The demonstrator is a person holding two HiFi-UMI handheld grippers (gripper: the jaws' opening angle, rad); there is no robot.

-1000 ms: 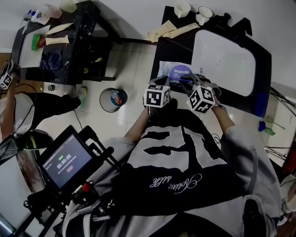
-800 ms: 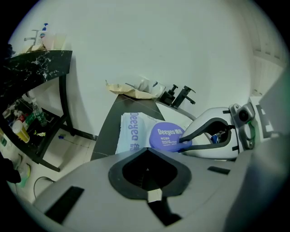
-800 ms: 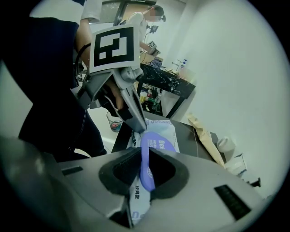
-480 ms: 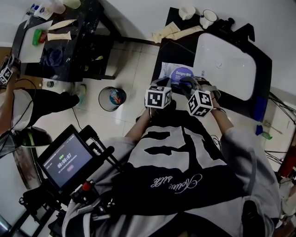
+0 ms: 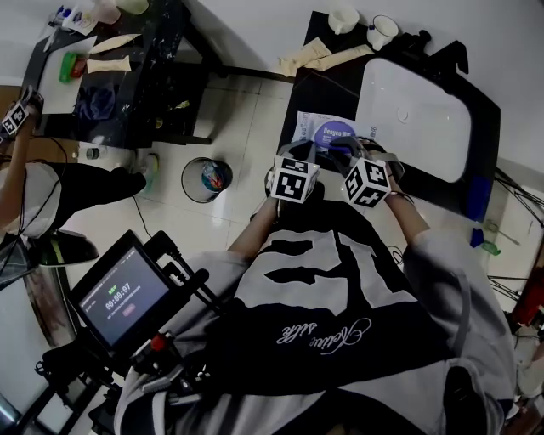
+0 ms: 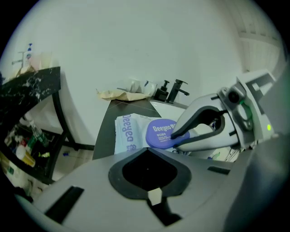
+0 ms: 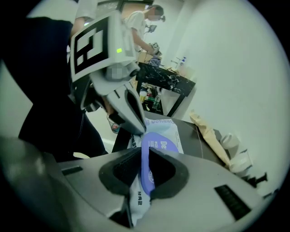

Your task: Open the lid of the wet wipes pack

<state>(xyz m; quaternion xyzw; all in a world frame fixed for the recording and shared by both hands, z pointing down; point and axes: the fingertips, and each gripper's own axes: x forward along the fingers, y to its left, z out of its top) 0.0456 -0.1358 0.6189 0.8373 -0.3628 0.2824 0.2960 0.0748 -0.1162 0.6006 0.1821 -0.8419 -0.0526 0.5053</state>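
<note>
Sink [image 5: 415, 119] fills right of frame, cups [image 5: 382, 32] at top | wet wipes pack [image 5: 325, 132] on counter [image 5: 297, 98], centre | my right gripper [image 7: 144, 176] clamps its purple lid [image 7: 146, 161] | left gripper [image 6: 148, 174] closed, empty.

So the desk [image 5: 299, 89] is a black top with a white sink basin [image 5: 412, 110] sunk into it. A wet wipes pack [image 5: 316, 127] sits on the dark part left of the basin. Along the far edge are two white cups [image 5: 343, 19], some beige wrappers [image 5: 327, 58] and a black faucet [image 5: 416, 40].
</note>
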